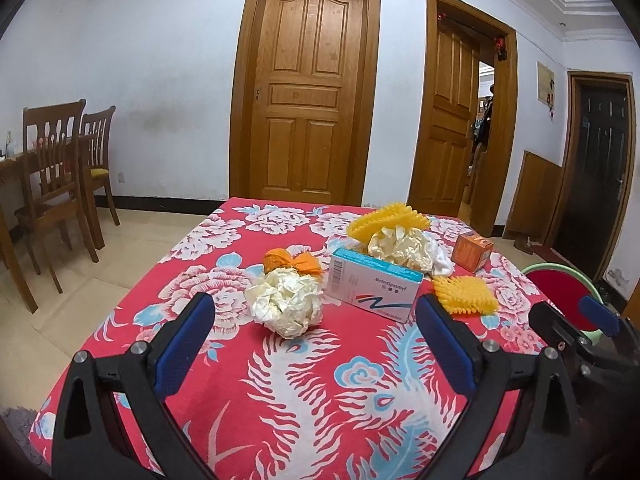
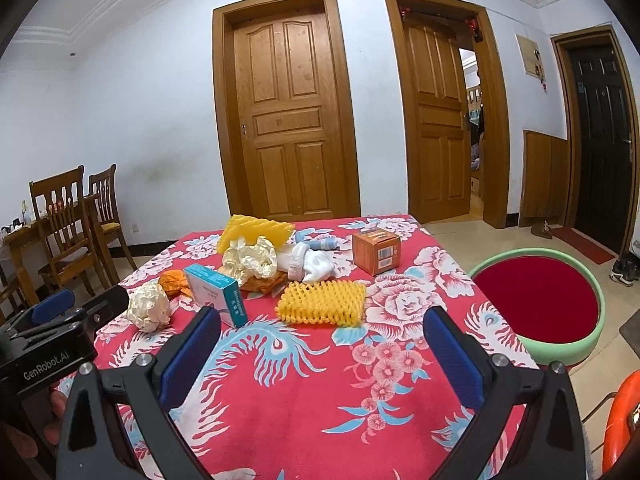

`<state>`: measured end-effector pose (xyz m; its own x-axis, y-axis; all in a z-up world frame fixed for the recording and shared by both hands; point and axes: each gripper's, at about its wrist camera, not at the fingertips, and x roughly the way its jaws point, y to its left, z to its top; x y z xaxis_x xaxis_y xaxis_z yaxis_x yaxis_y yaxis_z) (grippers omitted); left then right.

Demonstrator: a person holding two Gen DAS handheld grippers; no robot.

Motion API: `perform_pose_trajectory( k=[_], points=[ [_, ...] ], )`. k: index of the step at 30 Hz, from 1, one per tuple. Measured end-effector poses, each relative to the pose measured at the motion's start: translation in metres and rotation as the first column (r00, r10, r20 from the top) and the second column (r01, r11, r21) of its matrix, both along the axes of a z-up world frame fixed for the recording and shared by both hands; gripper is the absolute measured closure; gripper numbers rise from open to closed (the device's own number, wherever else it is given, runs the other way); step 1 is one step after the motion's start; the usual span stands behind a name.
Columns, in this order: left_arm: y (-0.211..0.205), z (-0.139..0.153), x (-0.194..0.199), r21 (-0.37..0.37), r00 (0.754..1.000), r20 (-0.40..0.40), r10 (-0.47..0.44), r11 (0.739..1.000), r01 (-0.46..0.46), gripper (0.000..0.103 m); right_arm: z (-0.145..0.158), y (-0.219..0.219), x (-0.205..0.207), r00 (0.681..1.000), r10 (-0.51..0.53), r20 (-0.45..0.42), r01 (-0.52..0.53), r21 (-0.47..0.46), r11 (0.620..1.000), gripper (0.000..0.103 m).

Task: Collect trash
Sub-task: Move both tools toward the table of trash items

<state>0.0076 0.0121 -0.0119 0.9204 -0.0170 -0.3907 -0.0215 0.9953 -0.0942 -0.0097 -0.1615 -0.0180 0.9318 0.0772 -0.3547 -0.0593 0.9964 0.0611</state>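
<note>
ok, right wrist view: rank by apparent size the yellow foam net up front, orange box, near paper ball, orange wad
1. yellow foam net
2. orange box and paper ball: look alike, and the box sits farther back, so unranked
3. orange wad, partly hidden

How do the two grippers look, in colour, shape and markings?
Both the left gripper and the right gripper have black angular frames with silver bolts and flat blue ribbed pads. The left gripper's black body reads "GenRobot.AI" in white. No cables or sleeves show.

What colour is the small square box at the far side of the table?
Orange box, clearest in the right wrist view.
</note>
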Motion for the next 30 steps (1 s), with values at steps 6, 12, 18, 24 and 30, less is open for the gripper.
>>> perform_pose_trajectory(
  k=[6, 12, 18, 24, 30],
  points=[
    [-0.0018, 0.0005, 0.0002, 0.015, 1.000, 0.000, 0.009, 1.000, -0.009, 0.004, -0.0011, -0.0012, 0.0009, 1.000, 0.000, -0.013, 0.001, 0.026, 1.000, 0.000],
    [0.0004, -0.0004, 0.0011, -0.001, 1.000, -0.009, 0.015, 1.000, -0.015, 0.004, -0.0016, -0.0019, 0.0027, 1.000, -0.001, -0.031, 0.002, 0.041, 0.999, 0.000],
    [0.0028, -0.0003, 0.0001, -0.009, 1.000, -0.003, 0.001, 1.000, -0.001, 0.004, -0.0014, 0.0005, 0.0024, 0.999, 0.011, -0.034, -0.010, 0.043, 0.999, 0.000],
    [-0.0035, 0.0006, 0.0000, 0.018, 1.000, -0.001, -0.026, 1.000, 0.026, 0.004, -0.0020, 0.0007, 0.0034, 0.999, 0.032, -0.038, -0.030, 0.056, 0.998, 0.000],
    [0.0002, 0.0008, -0.0012, -0.009, 1.000, 0.008, -0.016, 1.000, 0.016, 0.004, -0.0025, -0.0004, 0.0039, 0.998, 0.049, -0.044, -0.046, 0.062, 0.997, 0.000]
  ],
)
